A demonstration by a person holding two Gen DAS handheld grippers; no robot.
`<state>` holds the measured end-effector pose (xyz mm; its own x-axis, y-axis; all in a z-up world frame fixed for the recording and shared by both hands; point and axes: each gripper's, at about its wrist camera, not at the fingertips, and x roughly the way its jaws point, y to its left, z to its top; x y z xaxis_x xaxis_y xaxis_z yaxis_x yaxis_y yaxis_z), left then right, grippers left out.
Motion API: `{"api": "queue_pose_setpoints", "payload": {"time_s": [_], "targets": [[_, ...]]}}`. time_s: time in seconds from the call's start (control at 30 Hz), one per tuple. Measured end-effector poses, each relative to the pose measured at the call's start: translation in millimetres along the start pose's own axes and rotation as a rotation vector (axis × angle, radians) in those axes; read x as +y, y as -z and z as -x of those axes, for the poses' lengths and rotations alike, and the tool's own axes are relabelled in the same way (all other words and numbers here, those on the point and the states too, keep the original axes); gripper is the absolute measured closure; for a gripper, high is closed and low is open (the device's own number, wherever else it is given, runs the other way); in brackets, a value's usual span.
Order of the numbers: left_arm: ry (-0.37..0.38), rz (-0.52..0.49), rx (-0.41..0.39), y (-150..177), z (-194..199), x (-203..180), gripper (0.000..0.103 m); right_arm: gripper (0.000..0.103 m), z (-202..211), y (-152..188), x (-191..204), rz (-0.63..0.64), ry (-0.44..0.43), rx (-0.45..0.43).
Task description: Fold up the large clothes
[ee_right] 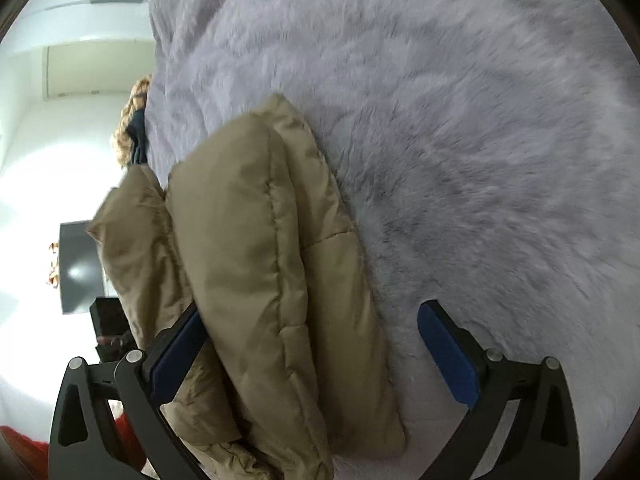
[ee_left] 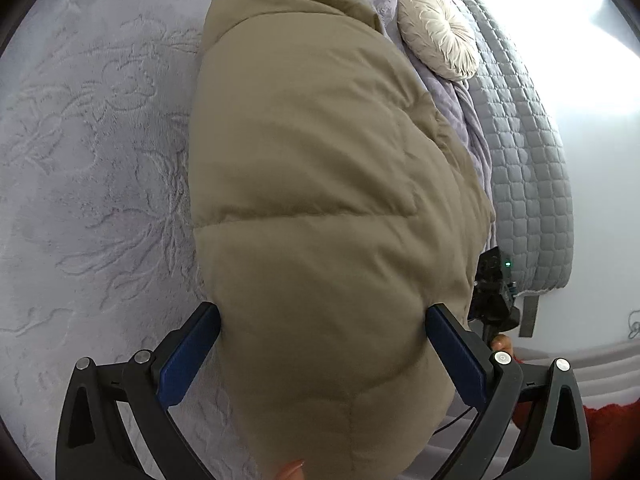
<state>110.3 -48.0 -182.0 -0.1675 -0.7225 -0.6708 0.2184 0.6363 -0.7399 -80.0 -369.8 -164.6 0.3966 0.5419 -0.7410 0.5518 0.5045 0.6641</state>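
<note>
A puffy khaki down jacket (ee_left: 320, 140) lies folded lengthwise on a lavender plush blanket (ee_left: 88, 140). My left gripper (ee_left: 323, 308) hovers at its near end, jaws wide, with the padded bulk swelling up between the blue pads (ee_left: 192, 356); I see no squeeze on the fabric. In the right wrist view the jacket (ee_right: 248, 220) shows as stacked padded layers by the bed's edge. My right gripper (ee_right: 311, 309) is open. Its left finger rests beside the jacket's fold, and its right finger (ee_right: 448, 356) stands free over the blanket (ee_right: 480, 120).
A round cream pillow (ee_left: 438, 32) and a grey quilted mattress pad (ee_left: 520, 152) lie along the bed's right side, where the bed drops off. A fur-trimmed dark garment (ee_right: 134, 120) sits at the far edge. A dark screen (ee_right: 80, 268) stands against the wall. A person's red sleeve (ee_left: 608, 432) shows low.
</note>
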Motion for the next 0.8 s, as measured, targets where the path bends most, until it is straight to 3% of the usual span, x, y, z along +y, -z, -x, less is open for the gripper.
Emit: {"api": "queue_pose_setpoints", "payload": {"time_s": [0.4,0.57,0.6,0.67,0.8], "targets": [[0.058,-0.006,0.031,-23,-33,15,0.0,0.0,-46,-37,21,0.078,-0.089,0.084],[0.058,0.004,0.052,-30,-48,9,0.0,0.002,-61,-42,32,0.059,-0.065,0.099],[0.055,0.003,0.05,-30,-47,7,0.0,0.004,-63,-41,34,0.047,-0.064,0.102],[0.051,-0.009,0.044,-30,-46,1,0.003,0.034,-64,-41,36,0.006,-0.101,0.117],[0.073,-0.052,0.003,-28,-28,-16,0.02,0.058,-58,-37,46,-0.004,-0.131,0.105]]}}
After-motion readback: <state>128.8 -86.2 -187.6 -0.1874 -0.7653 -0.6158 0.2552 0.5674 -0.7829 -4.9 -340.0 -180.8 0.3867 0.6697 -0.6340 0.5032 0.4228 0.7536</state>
